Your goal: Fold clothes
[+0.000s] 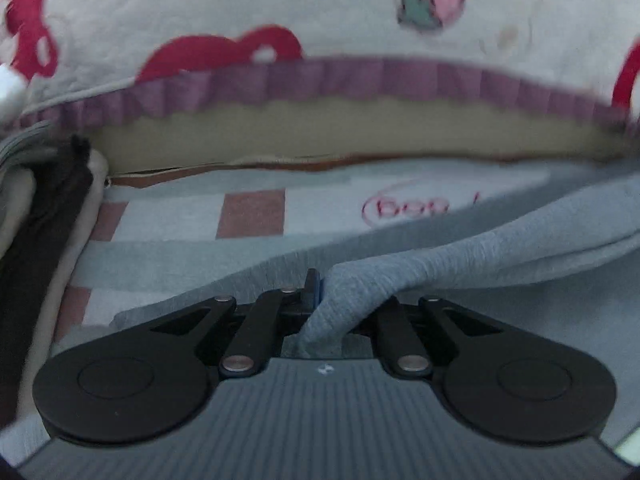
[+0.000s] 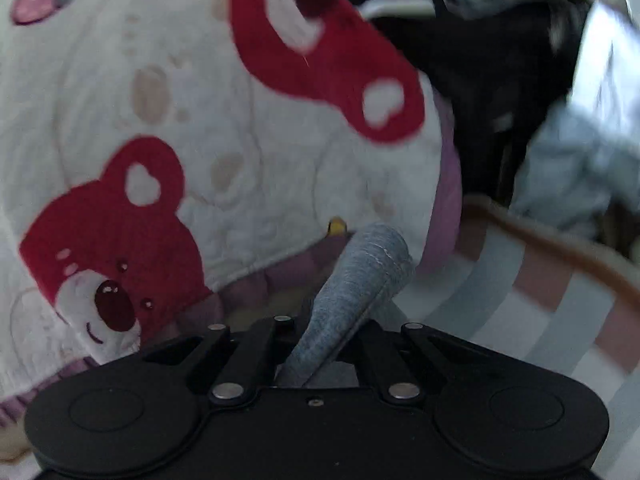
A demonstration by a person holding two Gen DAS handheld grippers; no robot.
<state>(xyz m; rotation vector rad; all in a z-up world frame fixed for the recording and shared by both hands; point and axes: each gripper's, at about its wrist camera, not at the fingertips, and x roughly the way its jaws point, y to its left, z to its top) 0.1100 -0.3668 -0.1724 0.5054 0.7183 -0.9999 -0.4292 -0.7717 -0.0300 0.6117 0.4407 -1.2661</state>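
Left wrist view: left gripper (image 1: 316, 300) clamped on a bunched corner of the grey garment (image 1: 460, 264), which runs off to the right over the checked sheet (image 1: 248, 216). White bear-print quilt (image 1: 200, 8) with purple ruffle lies beyond. Right wrist view: right gripper (image 2: 316, 340) pinched tight on another twisted fold of the grey garment (image 2: 360, 280), fabric poking forward between the jaws toward the quilt (image 2: 120, 120). Dark pile (image 2: 480, 60) at upper right, blurred, probably more clothes.

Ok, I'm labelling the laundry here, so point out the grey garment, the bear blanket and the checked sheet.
grey garment (image 1: 460, 264): left wrist view, the fold running from the tongs.
bear blanket (image 2: 112, 248): right wrist view, the red bear's face.
checked sheet (image 1: 252, 214): left wrist view, a pink square.
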